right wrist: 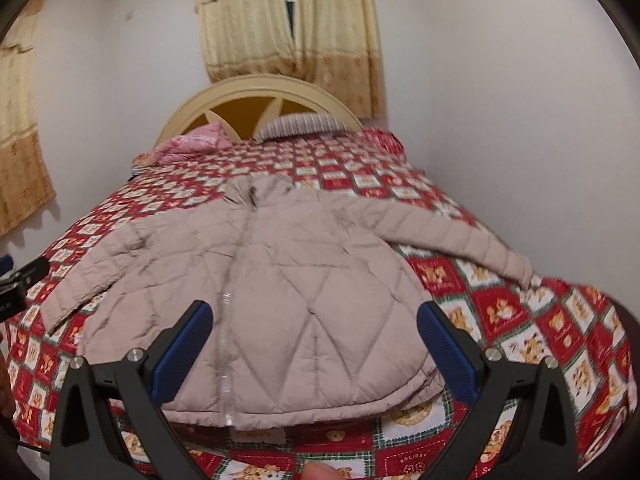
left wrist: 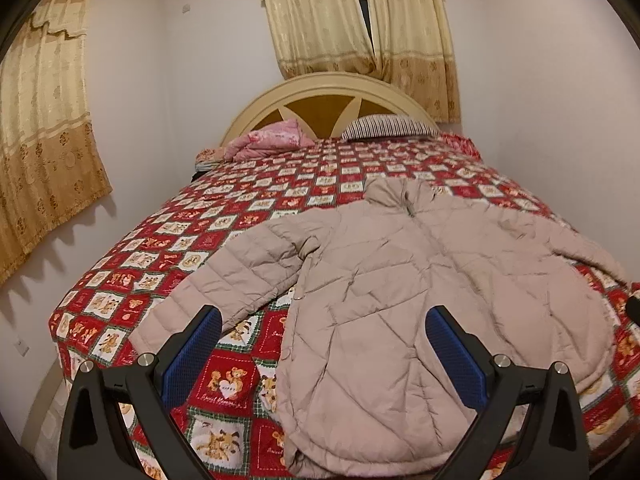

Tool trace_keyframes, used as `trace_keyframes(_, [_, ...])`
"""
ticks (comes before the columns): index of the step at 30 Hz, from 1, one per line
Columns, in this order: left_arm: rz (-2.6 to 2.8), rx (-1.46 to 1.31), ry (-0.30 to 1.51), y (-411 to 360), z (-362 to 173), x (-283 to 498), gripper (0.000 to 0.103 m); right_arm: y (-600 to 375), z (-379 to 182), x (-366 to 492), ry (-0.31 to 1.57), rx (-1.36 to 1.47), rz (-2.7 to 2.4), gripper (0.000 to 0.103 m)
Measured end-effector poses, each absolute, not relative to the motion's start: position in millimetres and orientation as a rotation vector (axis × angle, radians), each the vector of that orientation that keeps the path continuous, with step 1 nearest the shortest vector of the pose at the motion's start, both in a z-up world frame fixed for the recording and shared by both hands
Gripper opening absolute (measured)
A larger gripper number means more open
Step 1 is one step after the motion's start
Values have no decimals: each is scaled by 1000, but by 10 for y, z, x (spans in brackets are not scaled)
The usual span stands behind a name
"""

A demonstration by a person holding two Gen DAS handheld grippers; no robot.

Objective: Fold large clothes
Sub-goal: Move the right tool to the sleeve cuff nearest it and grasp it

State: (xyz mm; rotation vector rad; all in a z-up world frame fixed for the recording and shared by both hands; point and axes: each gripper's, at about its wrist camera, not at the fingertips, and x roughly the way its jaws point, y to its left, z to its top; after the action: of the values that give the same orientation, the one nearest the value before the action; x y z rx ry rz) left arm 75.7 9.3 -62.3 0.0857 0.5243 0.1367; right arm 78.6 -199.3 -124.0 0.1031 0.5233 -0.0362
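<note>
A beige quilted puffer jacket [left wrist: 400, 288] lies flat, front up and zipped, on the bed, collar toward the headboard and both sleeves spread out. It also shows in the right wrist view [right wrist: 288, 292]. My left gripper [left wrist: 324, 328] is open and empty, hovering above the jacket's lower left side and left sleeve [left wrist: 224, 280]. My right gripper [right wrist: 314, 324] is open and empty, hovering above the jacket's lower hem. The right sleeve [right wrist: 460, 240] stretches toward the right bed edge. Part of the left gripper shows at the left edge of the right wrist view [right wrist: 20, 280].
The bed has a red checked teddy-bear quilt [left wrist: 180, 248] and a cream headboard [left wrist: 332, 92]. A pink blanket [left wrist: 268, 140] and a striped pillow [left wrist: 392, 126] lie at the head. White walls stand close on both sides, with beige curtains [left wrist: 360, 20] behind.
</note>
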Motion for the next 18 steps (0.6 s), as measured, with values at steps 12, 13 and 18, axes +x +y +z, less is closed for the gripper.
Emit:
trace_keyframes(12, [128, 163, 622, 9, -1046, 1707, 102, -2691, -1668, 1437, 653, 182, -184, 103])
trace_keyframes(13, [125, 168, 626, -2, -1080, 1804, 102, -2766, -1705, 1494, 661, 193, -199, 103])
trace_keyframes(18, [120, 170, 637, -16, -1193, 2173, 102, -3186, -1863, 1776, 714, 261, -264, 103])
